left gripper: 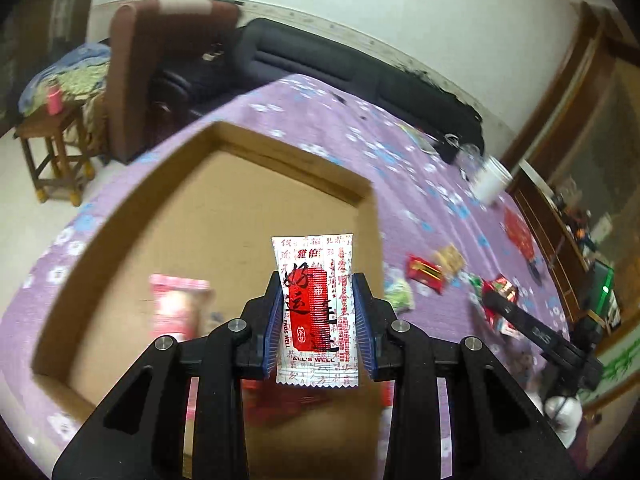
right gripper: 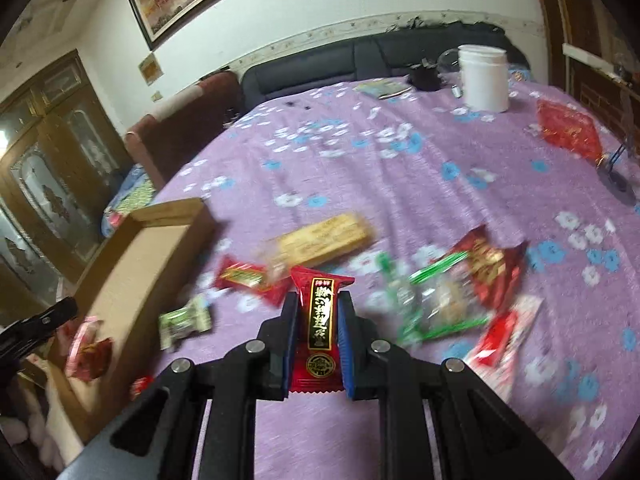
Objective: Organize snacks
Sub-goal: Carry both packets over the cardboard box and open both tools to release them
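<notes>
Left gripper (left gripper: 318, 312): jaws pinching a white-and-red packet (left gripper: 314, 312) by its long edges, holding it upright and clear of the pads' tips for a clean drop. Hovering over the cardboard box (left gripper: 280, 184), probably positioning for release inside. Lying already in the box: a pink packet (left gripper: 178, 304), blurred, near the left wall.

Right gripper (right gripper: 318, 328): jaws clamping a dark red packet (right gripper: 320, 328) with a black-and-gold label, gripping across its narrow width, lifting it above the loose pile. Pointing toward the purple flowered surface (right gripper: 400, 168), with the box off to the left, so likely needing a swing leftward.

Waiting beyond, scattered: a tan bar (right gripper: 320, 240), a small green packet (right gripper: 184, 320), a red pouch (right gripper: 488, 264). Standing far back, well apart: a white jar (right gripper: 482, 78).
</notes>
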{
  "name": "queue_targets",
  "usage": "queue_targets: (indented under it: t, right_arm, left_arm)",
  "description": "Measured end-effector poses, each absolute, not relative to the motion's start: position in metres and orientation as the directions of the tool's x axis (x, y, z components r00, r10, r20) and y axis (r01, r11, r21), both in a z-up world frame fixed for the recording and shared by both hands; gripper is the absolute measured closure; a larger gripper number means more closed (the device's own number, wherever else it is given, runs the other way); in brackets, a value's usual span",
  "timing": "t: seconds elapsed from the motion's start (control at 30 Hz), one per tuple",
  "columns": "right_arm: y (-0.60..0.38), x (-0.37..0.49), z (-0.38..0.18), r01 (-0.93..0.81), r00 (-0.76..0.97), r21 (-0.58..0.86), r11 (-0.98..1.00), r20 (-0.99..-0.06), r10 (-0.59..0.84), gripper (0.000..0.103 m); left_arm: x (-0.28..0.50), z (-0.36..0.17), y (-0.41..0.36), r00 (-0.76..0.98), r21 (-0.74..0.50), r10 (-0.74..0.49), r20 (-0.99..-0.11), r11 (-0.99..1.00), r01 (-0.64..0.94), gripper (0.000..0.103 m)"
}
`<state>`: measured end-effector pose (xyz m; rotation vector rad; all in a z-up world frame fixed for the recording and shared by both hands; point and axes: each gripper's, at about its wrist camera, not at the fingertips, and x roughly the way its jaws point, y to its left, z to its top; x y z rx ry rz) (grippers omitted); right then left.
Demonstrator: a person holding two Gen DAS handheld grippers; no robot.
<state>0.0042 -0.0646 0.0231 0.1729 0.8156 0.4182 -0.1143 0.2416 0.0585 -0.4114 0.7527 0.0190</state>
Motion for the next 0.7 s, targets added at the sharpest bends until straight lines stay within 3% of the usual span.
queue_targets:
  t: [0.7]
  right_arm:
    - [0.124, -0.013, 0.032, -0.578, 0.403, 0.238, 0.781, -0.748, 0.527, 0.082]
  left_arm:
    - [-0.089, 0.041, 0.304, 0.697, -0.335, -0.1, -0.71, 0.919, -0.21, 0.071]
